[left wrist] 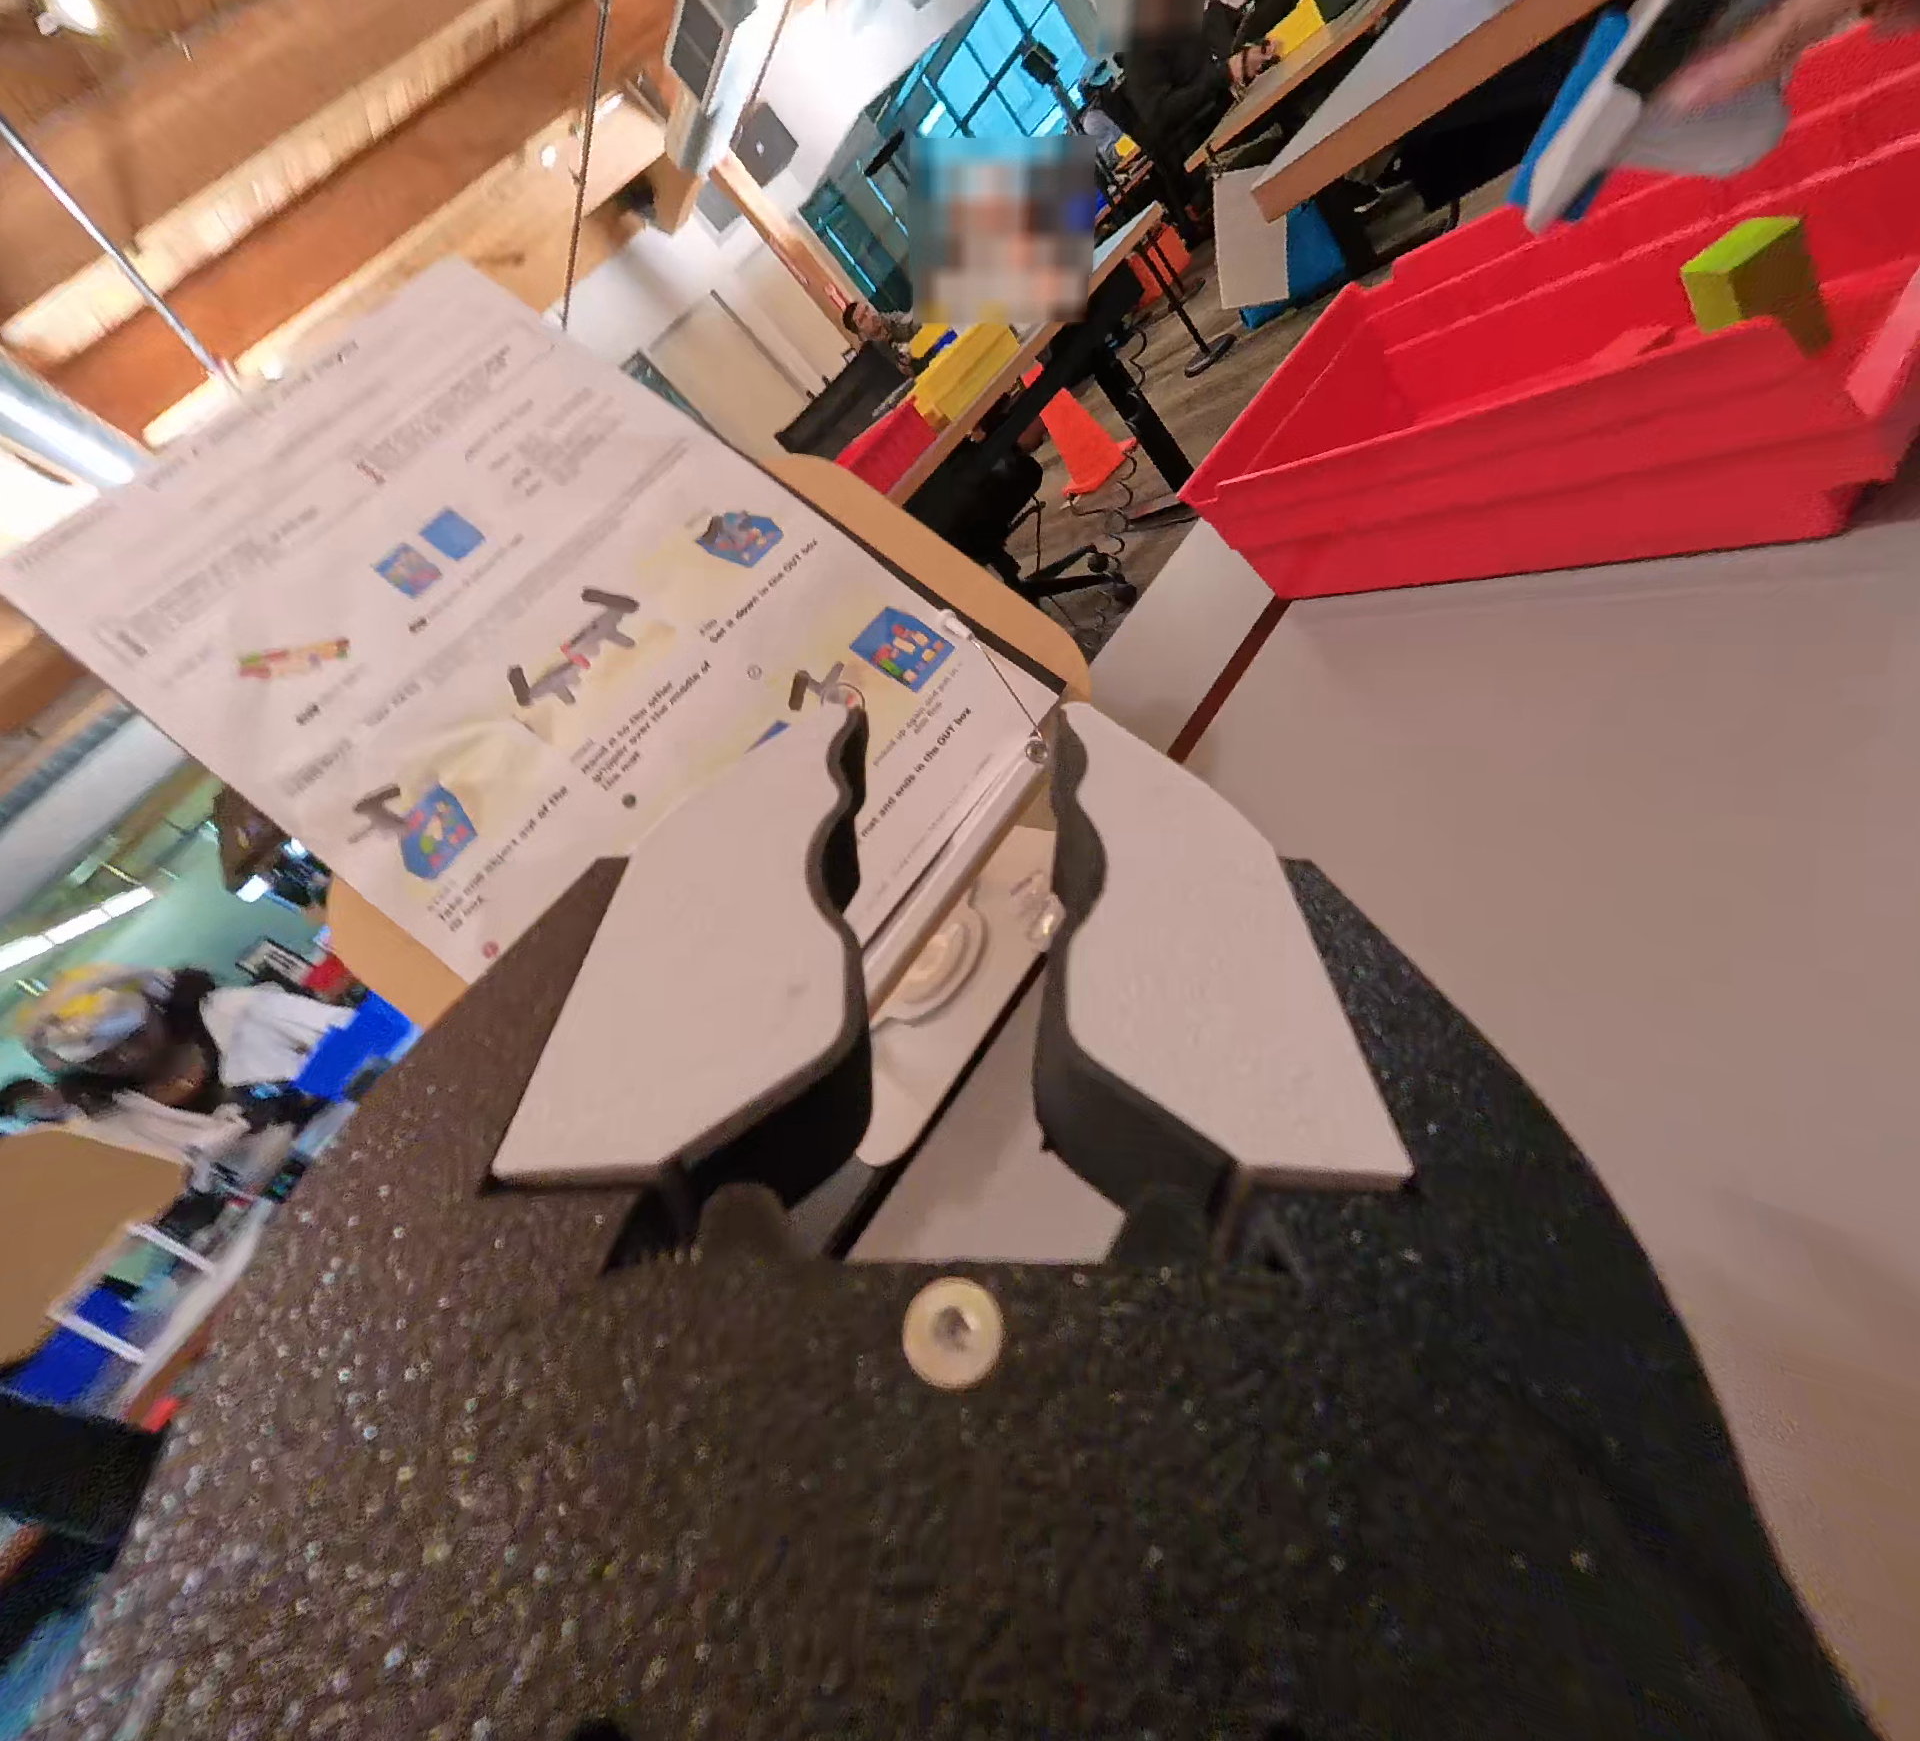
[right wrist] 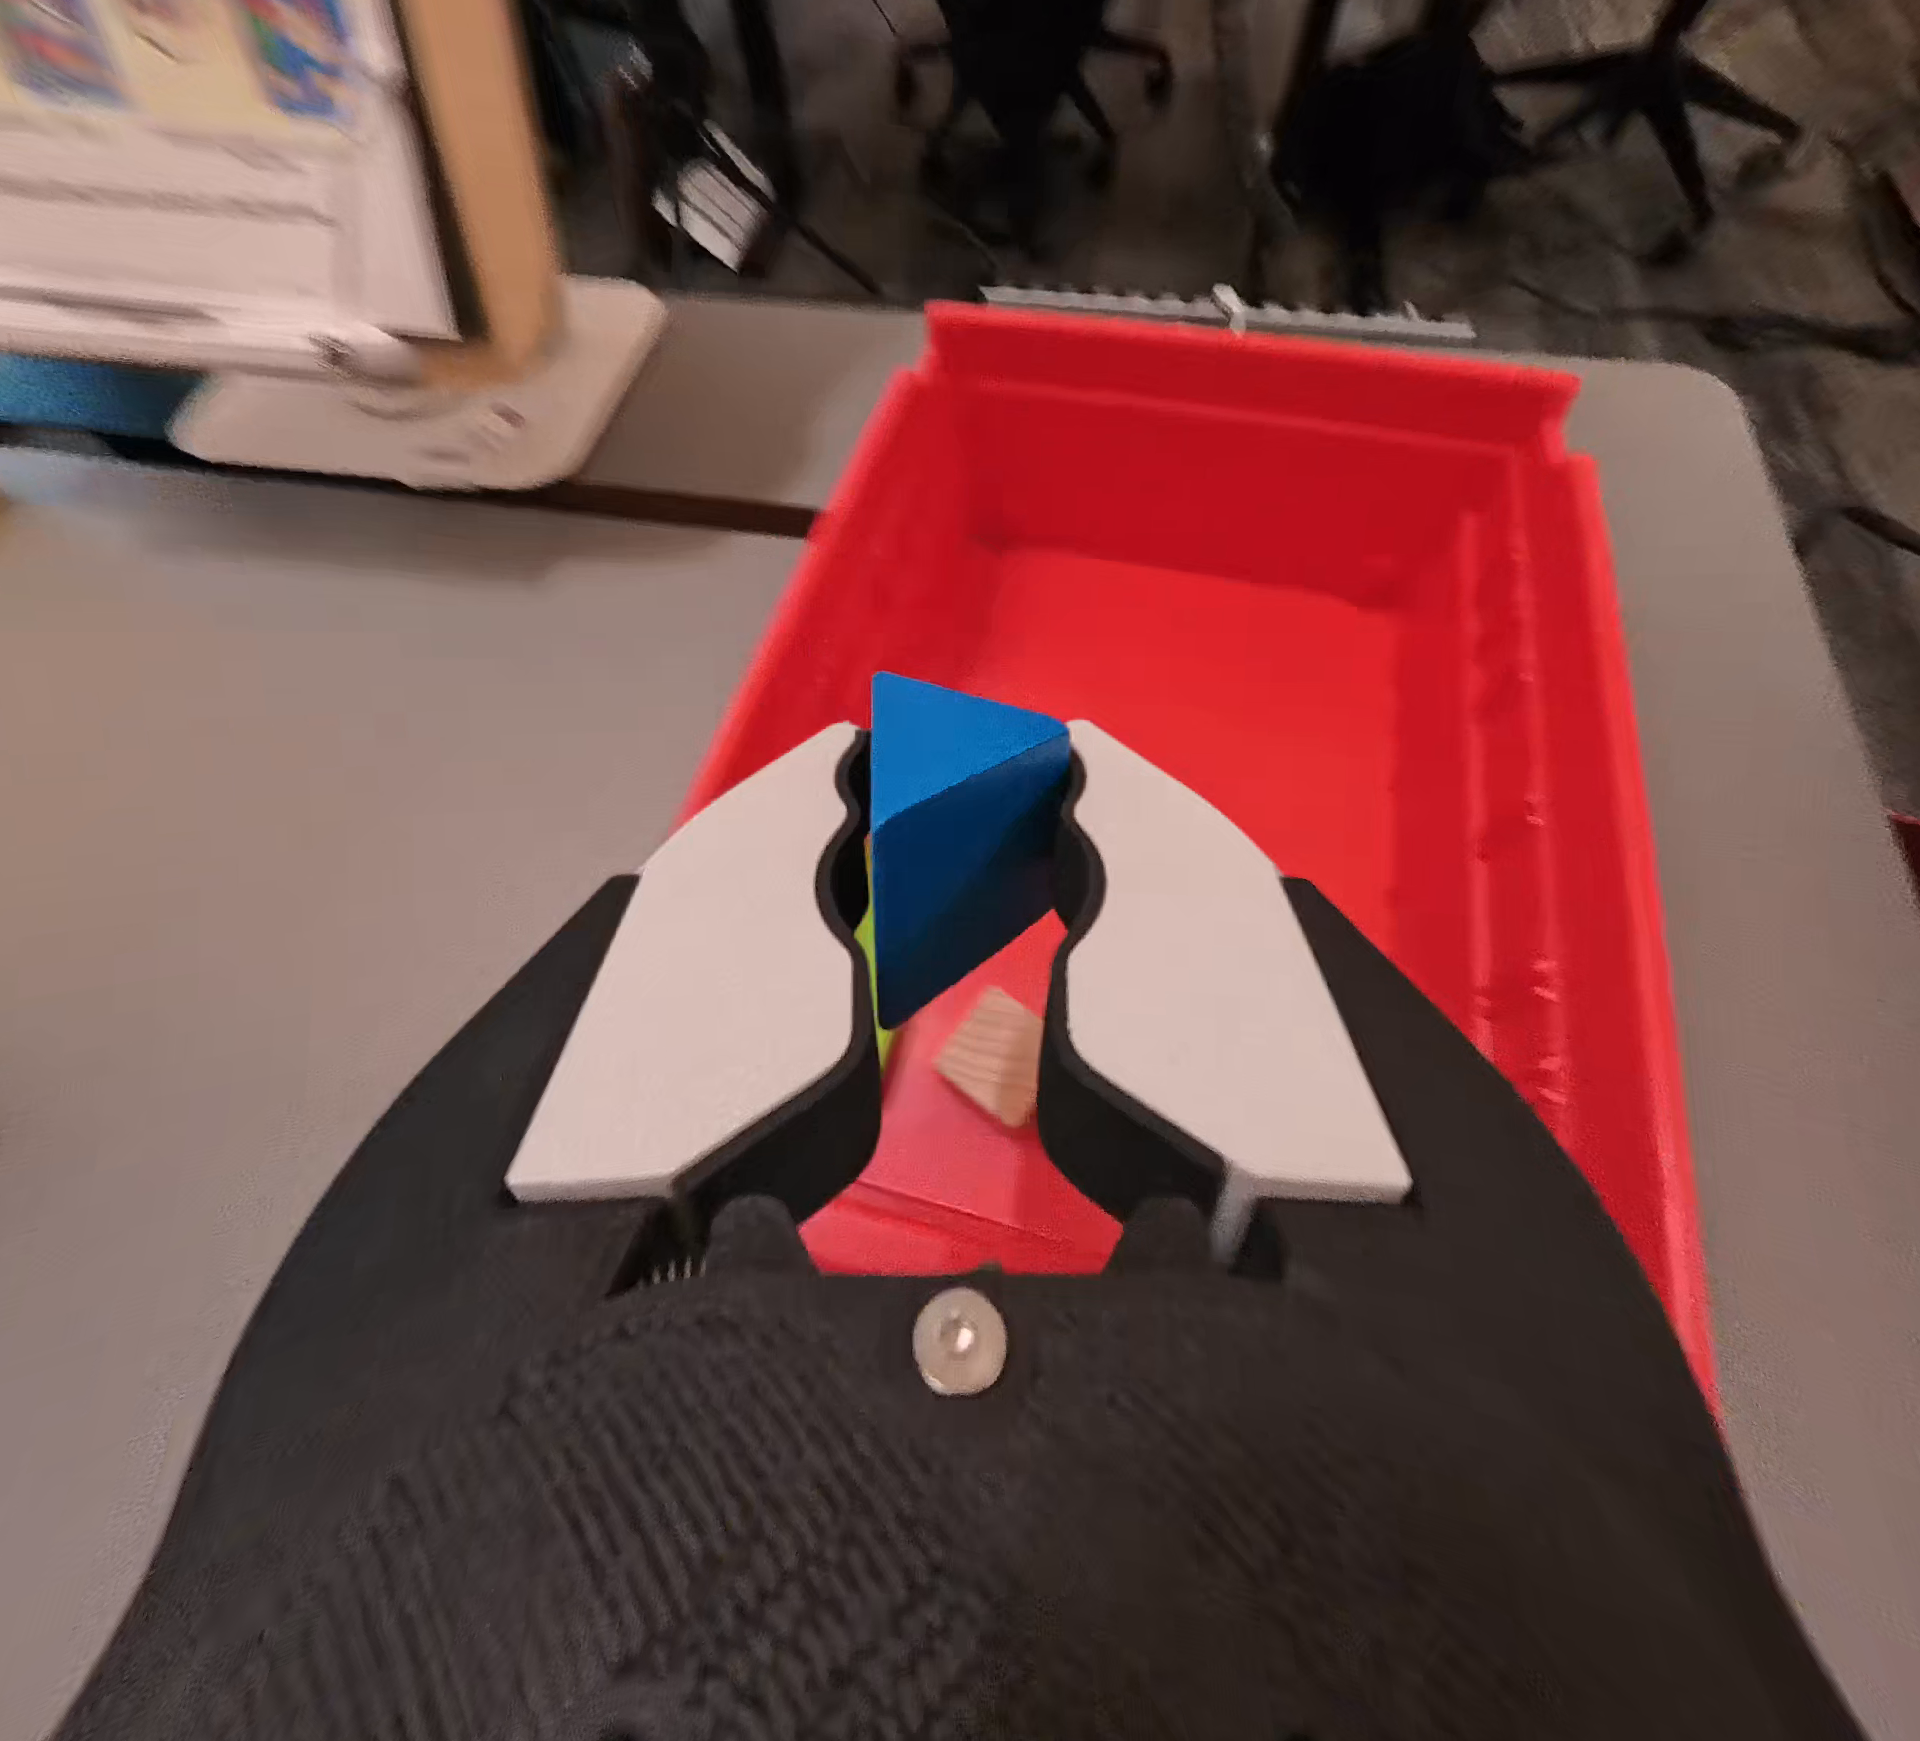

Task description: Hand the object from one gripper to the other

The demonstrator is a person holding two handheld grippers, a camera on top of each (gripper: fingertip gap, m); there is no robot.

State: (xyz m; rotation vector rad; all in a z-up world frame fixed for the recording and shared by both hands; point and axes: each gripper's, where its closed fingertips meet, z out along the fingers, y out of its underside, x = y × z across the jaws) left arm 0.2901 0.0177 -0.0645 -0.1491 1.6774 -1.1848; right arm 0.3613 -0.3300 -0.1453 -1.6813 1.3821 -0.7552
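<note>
Right tool (right wrist: 964,756) clamps blue wedge block (right wrist: 961,844) at frame centre, over red bin (right wrist: 1538,756). Left tool (left wrist: 961,756) gapes wide, empty, aimed at instruction sheet (left wrist: 468,611). Risk: slanted wedge faces may slip from pads mid-transfer, dropping into bin.

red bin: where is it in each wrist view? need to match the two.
Left wrist view: red bin at the right edge, upper half, on the grey table, a green block inside it.
Right wrist view: red bin centre to right, straight ahead under the right gripper, which grips a blue wedge block.
Shared landmark: the instruction sheet standing left of the bin.
</note>
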